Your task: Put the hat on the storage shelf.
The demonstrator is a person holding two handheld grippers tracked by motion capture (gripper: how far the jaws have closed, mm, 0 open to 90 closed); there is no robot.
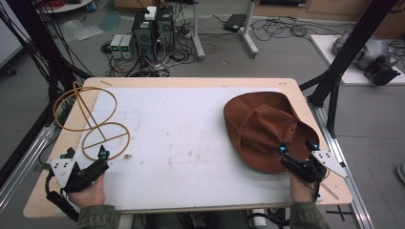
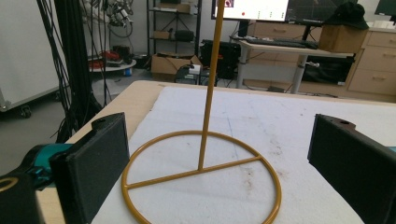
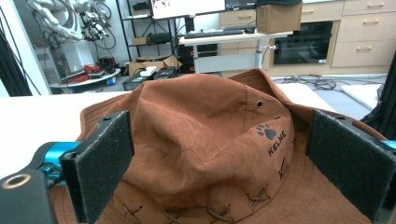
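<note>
Where the table (image 1: pixel 191 83) spreads: one hat (image 1: pixel 262 129), one wire stand (image 1: pixel 93 121), two tools.

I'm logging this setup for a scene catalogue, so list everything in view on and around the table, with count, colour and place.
hat: one, brown with a wide brim, right side of the table.
wire stand: one, yellow-gold, ring base with an upright post and a top loop, left side of the table.
white mat: one, white with faint stains, covers most of the table.
table: one, light wood, centre of the high view.
computer towers: two, dark, on the floor beyond the table among cables.
left gripper: one, black jaws, open, at the stand's base ring.
right gripper: one, black jaws, open, at the hat's near brim.
hands: two, at the near table edge, each holding a gripper.
</note>
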